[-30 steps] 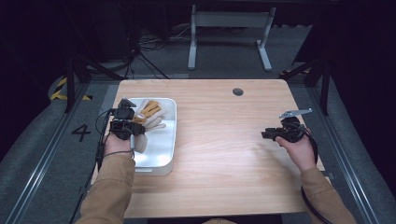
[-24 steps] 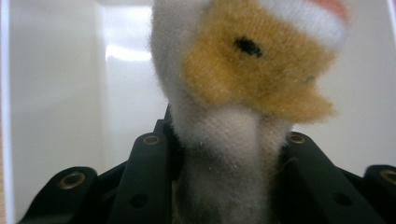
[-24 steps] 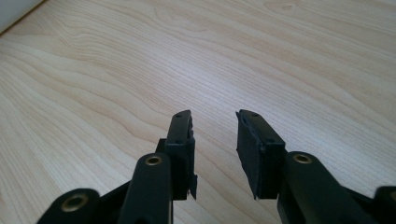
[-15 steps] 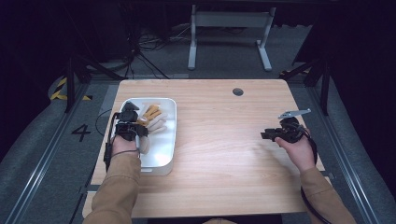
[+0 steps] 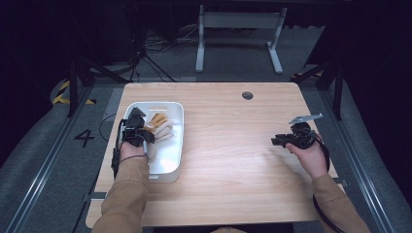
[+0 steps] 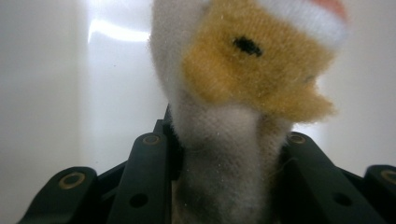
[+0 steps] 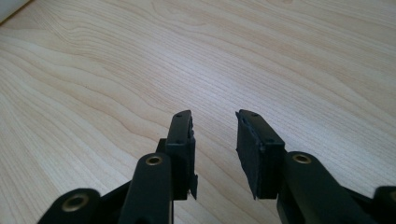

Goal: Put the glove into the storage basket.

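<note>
left gripper (image 5: 137, 132): clamped on a plush toy (image 6: 243, 93), white and orange fuzz squeezed between both jaws, hovering right over the white tray (image 5: 167, 165)
plush toy: sticking out straight ahead of the jaws in the left gripper view, tray wall just behind it; more pale plush bits (image 5: 160, 130) just beside the gripper's right in the high view
right gripper (image 5: 284, 141): jaws partly apart, nothing between, low over bare table (image 7: 140, 70), well apart from the tray
risk: soft fabric, so probably easy to slip out or sag if the squeeze loosens
risk 2: jaws could maybe snag neighbouring plush and drag it along
risk 3: bumping the tray rim might shove the tray
</note>
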`<state>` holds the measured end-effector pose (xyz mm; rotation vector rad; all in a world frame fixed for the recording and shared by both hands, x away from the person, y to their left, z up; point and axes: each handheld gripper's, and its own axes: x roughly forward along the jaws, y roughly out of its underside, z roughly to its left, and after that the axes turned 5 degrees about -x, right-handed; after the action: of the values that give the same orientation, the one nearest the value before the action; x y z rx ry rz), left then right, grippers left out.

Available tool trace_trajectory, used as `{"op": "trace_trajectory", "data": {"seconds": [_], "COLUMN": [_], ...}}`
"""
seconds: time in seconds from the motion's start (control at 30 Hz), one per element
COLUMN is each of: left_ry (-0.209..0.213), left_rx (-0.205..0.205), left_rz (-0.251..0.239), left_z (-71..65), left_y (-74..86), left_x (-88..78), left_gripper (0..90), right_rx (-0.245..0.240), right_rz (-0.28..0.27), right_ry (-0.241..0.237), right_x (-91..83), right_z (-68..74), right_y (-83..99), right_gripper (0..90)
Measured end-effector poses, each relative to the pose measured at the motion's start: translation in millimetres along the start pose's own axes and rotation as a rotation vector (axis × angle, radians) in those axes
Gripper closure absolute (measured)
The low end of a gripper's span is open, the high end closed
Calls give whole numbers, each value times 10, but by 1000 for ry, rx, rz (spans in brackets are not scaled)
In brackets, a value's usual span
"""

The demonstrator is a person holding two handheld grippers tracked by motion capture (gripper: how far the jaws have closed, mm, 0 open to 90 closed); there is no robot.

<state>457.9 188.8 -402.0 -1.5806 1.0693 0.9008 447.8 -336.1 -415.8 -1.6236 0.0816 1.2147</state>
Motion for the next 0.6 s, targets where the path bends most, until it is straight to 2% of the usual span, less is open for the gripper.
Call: {"op": "trace_trajectory", "data": {"seconds": [0.1,0.2,0.43,0.6], "left_ry": [-13,-32,-33,-44], "left_rx": [-6,4,8,30], "left_rz": [8,18,46,76], "left_z": [-3,-13,-26,-44], "left_y": [3,7,17,19], "left_x": [29,41,84,131], "left_gripper": [681,676,663,648], "right_rx": [-4,2,7,8], "right_rz": [2,0,-4,-3], "right_ry": [-2,-1,-1,1], "right_x": [11,2,-10,-18], "right_z": [9,2,-15,-21], "right_y": [0,4,13,13], "right_gripper": [659,659,657,657]}}
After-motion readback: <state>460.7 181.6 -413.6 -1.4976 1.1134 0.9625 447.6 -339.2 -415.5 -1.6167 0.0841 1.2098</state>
